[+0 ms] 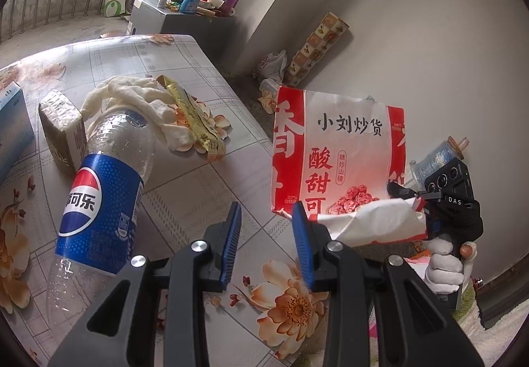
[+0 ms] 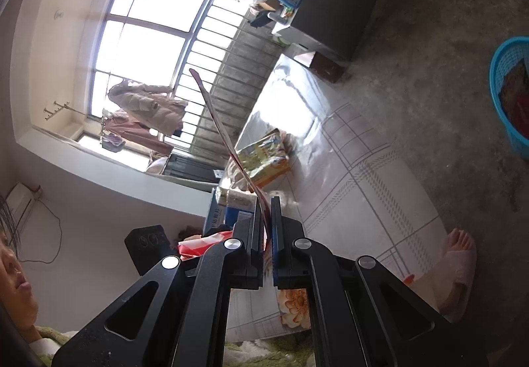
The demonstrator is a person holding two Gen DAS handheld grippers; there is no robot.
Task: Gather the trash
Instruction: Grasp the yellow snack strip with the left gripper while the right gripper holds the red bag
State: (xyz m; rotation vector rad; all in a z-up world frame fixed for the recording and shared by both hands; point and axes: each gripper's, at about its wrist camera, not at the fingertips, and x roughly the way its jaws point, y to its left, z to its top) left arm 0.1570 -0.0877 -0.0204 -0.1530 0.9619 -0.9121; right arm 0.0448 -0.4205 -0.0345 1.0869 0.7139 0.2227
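My right gripper [image 1: 408, 198] is shut on the lower corner of a red and white snack bag [image 1: 337, 148], which stands upright in the air just off the table's right edge. In the right wrist view that gripper [image 2: 267, 201] pinches the bag [image 2: 261, 196], seen edge-on. My left gripper [image 1: 266, 206] hovers over the floral table [image 1: 198, 201], open, with nothing between its blue pads. An empty Pepsi bottle [image 1: 102, 201] lies just left of it. Farther back lie crumpled white tissue [image 1: 132, 96] and a gold wrapper [image 1: 195, 122].
A small grey box [image 1: 62, 132] and a blue tissue box [image 1: 13, 129] sit at the table's left. A blue basket [image 2: 510, 92] stands on the concrete floor. A cluttered cabinet [image 1: 185, 16] is behind the table. A slippered foot [image 2: 459, 264] is beside the table.
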